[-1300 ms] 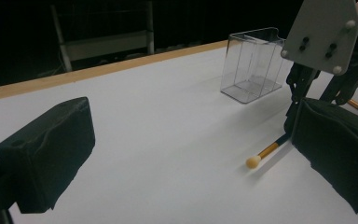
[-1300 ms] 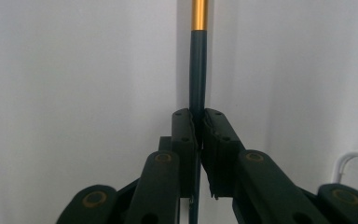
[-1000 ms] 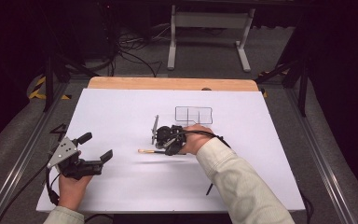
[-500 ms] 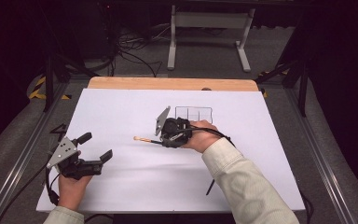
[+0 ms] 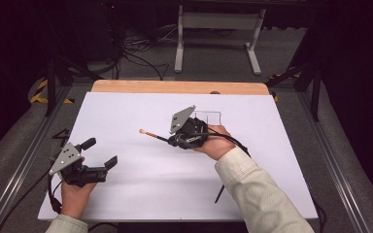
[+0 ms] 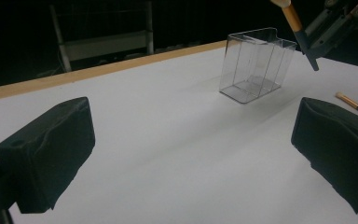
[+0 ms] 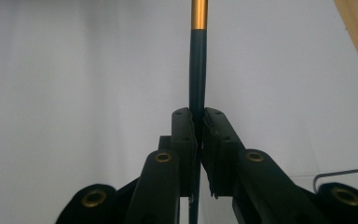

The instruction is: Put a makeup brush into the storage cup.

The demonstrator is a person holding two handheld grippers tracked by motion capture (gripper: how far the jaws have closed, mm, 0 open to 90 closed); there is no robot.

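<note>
As the right hand-held gripper (image 5: 175,141) clamps the brush (image 5: 151,135) mid-handle above the worktop (image 5: 126,111), ready for the clear holder (image 5: 209,117); left hand-held gripper (image 5: 99,153) idles released, near left.

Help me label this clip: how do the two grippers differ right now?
The right gripper is shut on a brush, lifted off the table; the left gripper is open and holds nothing. The right sits by the clear box mid-table; the left rests near the front left edge. Both are black, hand-held, with grey plates.
</note>
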